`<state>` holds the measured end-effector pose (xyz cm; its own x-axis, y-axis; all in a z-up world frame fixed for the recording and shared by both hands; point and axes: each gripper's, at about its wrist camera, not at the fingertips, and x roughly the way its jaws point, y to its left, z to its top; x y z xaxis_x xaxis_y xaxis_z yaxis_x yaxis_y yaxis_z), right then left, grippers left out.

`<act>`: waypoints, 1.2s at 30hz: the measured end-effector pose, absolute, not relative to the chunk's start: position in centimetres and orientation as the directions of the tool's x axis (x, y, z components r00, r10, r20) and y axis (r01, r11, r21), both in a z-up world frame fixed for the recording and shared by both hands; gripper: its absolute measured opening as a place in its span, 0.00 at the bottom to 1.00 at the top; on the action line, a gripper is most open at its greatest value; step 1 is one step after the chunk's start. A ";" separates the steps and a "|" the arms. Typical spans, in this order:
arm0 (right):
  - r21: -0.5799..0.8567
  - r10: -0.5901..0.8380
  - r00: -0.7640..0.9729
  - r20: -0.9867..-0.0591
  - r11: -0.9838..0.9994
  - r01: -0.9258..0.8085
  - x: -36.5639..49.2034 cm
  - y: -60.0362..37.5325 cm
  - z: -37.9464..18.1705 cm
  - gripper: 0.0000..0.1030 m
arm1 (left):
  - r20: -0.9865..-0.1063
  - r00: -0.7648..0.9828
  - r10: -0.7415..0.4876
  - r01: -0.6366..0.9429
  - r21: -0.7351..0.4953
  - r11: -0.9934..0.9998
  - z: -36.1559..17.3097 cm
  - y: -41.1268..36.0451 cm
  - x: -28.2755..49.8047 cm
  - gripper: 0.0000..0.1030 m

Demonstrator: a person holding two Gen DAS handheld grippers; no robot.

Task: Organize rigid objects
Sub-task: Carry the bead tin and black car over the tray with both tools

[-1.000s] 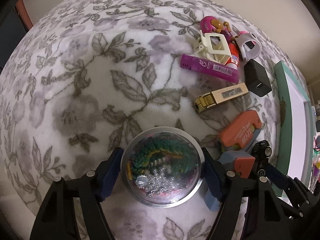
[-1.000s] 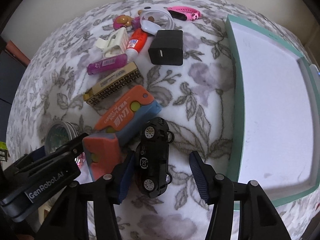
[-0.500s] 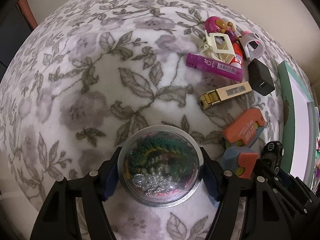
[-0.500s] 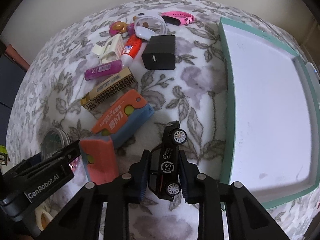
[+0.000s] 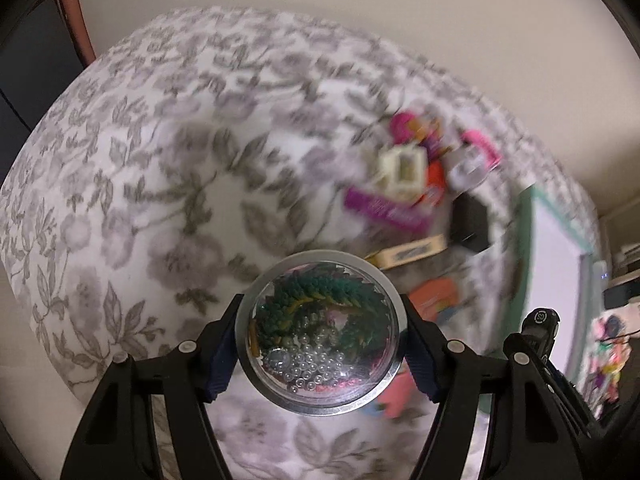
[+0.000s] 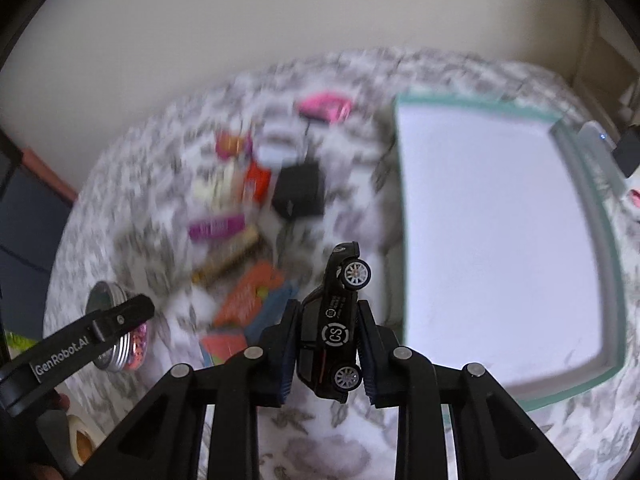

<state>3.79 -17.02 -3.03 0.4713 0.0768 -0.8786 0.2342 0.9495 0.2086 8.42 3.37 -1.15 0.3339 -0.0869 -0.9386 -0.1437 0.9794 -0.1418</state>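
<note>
Both grippers loaded above the floral blanket.
Left gripper clamps the round bead tin; right gripper pinches the black toy car, tray at two o'clock.

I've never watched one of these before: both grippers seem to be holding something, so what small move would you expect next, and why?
Probably the right gripper carries the black toy car sideways over the teal-rimmed tray and lowers it in. Its jaws are clamped on the car, which hangs clear of the floral cloth, and the tray right beside it looks bare. The left gripper grips the round bead tin and could follow.
</note>
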 end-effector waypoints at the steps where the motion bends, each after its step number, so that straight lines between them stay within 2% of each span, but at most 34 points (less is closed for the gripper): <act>1: 0.205 0.056 0.489 -0.871 0.944 0.258 3.8 -17.8 -2.0 0.28 | -0.933 0.346 -0.094 -0.139 -0.150 0.979 -0.4 2.7 8.4 0.71; 5: 0.141 -0.052 0.541 -0.840 0.941 0.309 3.9 -19.8 1.1 0.28 | -0.902 0.404 -0.150 -0.078 -0.198 0.977 2.6 -0.7 9.5 0.71; 12: 0.134 -0.161 0.535 -0.829 0.872 0.471 4.4 -26.4 3.2 0.28 | -0.863 0.431 -0.264 0.029 -0.280 0.960 4.7 -8.0 11.5 0.71; 25: 0.064 -0.301 0.448 -0.842 0.768 0.637 4.5 -37.4 0.4 0.28 | -0.864 0.364 -0.349 0.193 -0.297 0.935 -0.1 -19.4 14.6 0.71; 36: 0.058 -0.251 0.406 -0.879 0.789 0.612 6.7 -39.3 -4.8 0.28 | -0.872 0.348 -0.345 0.237 -0.274 0.932 -4.4 -23.2 16.0 0.71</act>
<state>6.70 -39.31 -4.84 0.4063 -0.2505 -0.8787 0.6123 0.7885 0.0583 16.03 -23.15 -4.36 0.3478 -0.3448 -0.8719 0.2366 0.9321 -0.2742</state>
